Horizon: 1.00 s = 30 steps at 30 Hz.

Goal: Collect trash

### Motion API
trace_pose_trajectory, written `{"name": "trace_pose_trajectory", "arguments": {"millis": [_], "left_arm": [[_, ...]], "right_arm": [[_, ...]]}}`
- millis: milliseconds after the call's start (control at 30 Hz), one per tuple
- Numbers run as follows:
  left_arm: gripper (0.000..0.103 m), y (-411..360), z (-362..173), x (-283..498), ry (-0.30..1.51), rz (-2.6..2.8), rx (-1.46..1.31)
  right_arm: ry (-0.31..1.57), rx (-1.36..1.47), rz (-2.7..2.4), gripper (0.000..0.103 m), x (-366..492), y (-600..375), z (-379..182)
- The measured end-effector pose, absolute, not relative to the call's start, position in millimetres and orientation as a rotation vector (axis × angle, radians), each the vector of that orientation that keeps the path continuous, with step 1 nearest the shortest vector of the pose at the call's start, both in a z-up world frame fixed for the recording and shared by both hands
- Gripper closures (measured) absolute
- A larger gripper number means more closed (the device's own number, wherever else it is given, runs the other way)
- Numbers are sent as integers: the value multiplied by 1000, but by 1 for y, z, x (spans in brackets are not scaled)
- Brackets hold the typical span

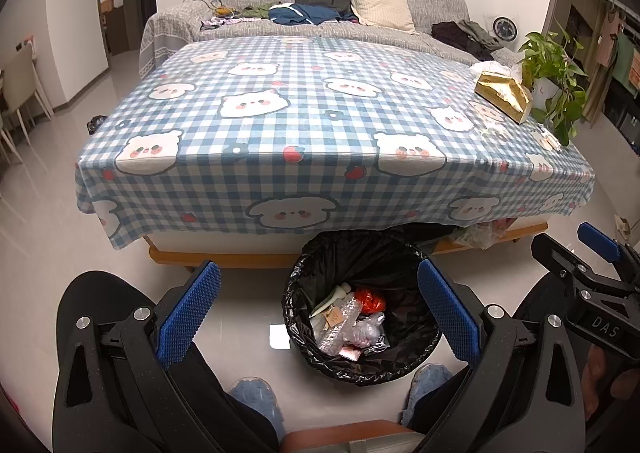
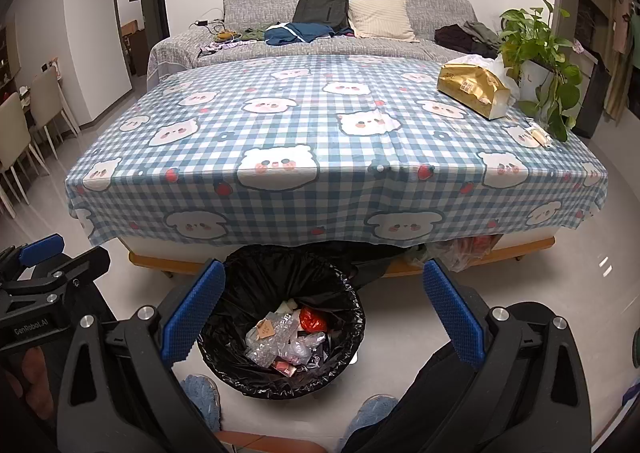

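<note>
A round bin with a black liner point(image 1: 362, 305) point(image 2: 280, 323) stands on the floor in front of the table. Inside lies trash: clear plastic wrap point(image 1: 348, 327) point(image 2: 276, 341), a red wrapper point(image 1: 370, 299) point(image 2: 312, 319) and a paper tag. My left gripper point(image 1: 318, 313) hangs open above the bin with nothing between its blue pads point(image 1: 188, 313). My right gripper point(image 2: 322, 317) is open too and holds nothing, just right of the bin. Each gripper shows at the edge of the other's view. A small packet point(image 1: 548, 139) point(image 2: 538, 135) lies at the table's right edge.
The low table wears a blue checked cloth with bear faces point(image 1: 304, 125) point(image 2: 320, 141). A gold tissue box point(image 1: 504, 95) point(image 2: 474, 89) and a potted plant point(image 1: 554, 81) point(image 2: 540, 65) stand at its far right. A grey sofa point(image 1: 320, 9) lies behind. A person's slippered feet point(image 1: 256, 401) flank the bin.
</note>
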<state>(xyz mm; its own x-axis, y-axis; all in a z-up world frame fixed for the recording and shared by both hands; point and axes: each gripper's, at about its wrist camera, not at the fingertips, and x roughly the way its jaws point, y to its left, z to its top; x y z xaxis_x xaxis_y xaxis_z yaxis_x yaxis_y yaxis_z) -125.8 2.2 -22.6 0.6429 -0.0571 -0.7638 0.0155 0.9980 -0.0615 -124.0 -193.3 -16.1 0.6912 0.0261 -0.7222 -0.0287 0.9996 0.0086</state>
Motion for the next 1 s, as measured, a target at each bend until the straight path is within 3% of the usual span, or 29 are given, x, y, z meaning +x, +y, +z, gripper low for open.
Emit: {"name": "trace_pose_trajectory", "arguments": {"millis": [1000], "left_arm": [[6,3,-23,-123,891,-25,-31]], "right_arm": [[809,-4,39,8,-123,-186,-17]]}}
